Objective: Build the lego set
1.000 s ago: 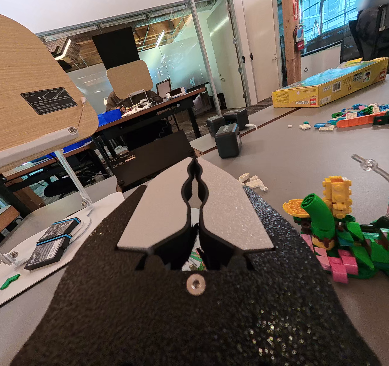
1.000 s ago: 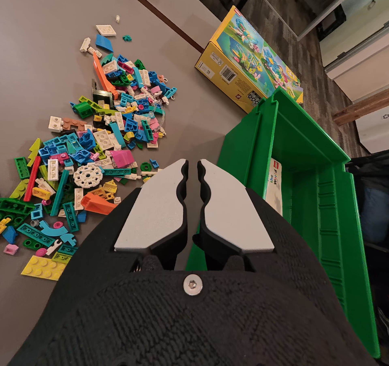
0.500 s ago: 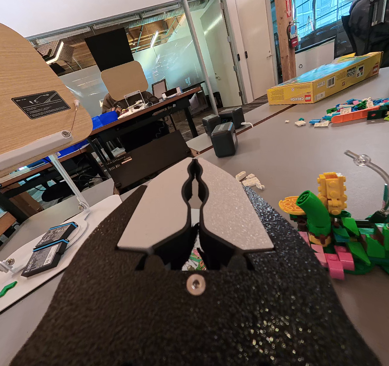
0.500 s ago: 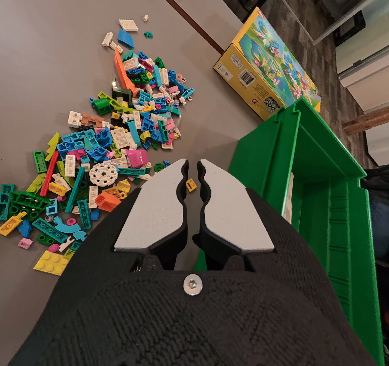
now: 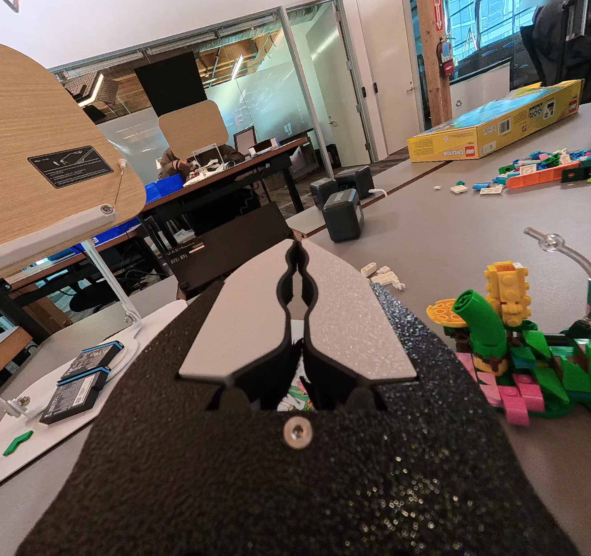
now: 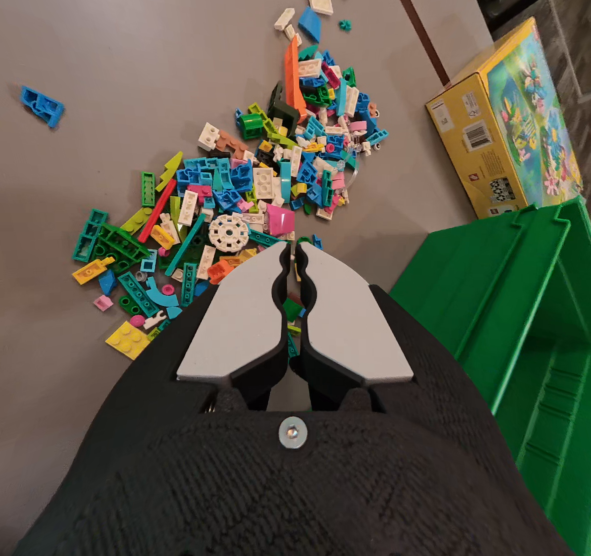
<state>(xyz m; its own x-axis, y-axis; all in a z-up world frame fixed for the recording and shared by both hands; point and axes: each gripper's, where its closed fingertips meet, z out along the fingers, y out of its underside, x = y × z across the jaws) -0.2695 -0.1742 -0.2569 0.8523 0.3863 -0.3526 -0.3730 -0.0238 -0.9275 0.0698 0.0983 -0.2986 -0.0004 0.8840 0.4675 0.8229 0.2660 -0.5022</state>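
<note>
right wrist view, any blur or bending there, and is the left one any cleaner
Right wrist view: loose bricks sharp, green bin edges bowed by the wide lens and soft toward the corner. Left wrist view: door frames lean, windows bright, sparkle glare on the left gripper body.

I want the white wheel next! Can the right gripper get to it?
Probably yes. The white wheel lies on top of the pile, just ahead and left of the right gripper, with nothing over it. The jaws look nearly shut, so they would need to open first.
</note>
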